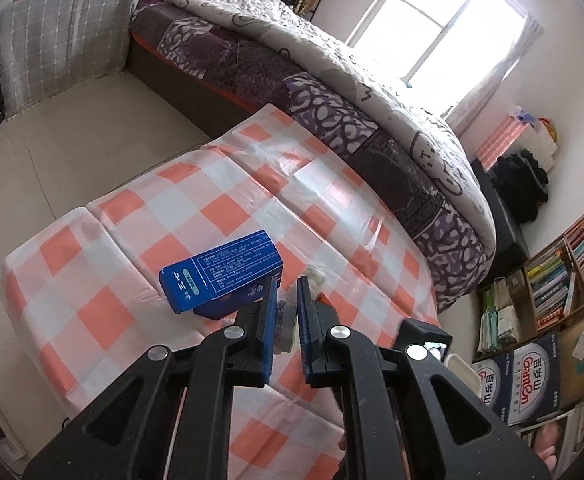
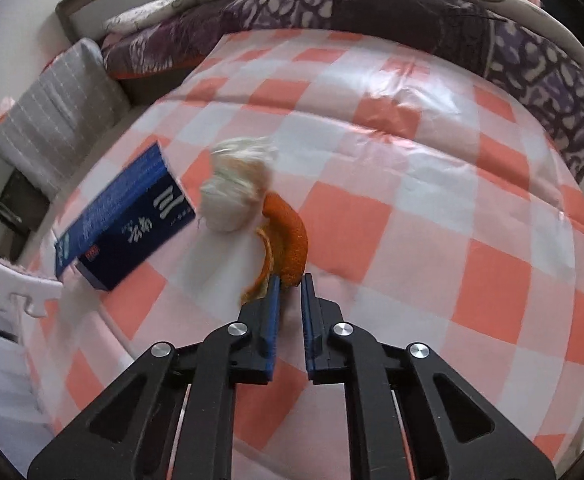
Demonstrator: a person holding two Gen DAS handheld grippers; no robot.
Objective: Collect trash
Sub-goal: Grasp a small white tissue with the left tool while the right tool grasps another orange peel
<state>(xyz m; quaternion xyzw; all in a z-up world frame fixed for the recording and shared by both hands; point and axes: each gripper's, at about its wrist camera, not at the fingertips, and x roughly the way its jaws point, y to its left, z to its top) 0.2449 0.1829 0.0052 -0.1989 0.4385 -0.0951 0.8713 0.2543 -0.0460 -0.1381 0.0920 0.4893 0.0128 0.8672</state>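
Observation:
A blue carton lies on the orange-and-white checked cloth; it also shows in the right wrist view. A crumpled white tissue and an orange peel lie beside it. My left gripper is shut on a small grey-brown scrap held above the cloth by the carton. My right gripper hovers just above the near end of the peel, its jaws a narrow gap apart and nothing clamped between them. The tissue peeks out past the left fingertips.
A bed with a purple and white quilt runs along the far side of the cloth. A grey checked cushion sits at the left. Bookshelves and water cartons stand at the right. A white foam mat edge lies at the left.

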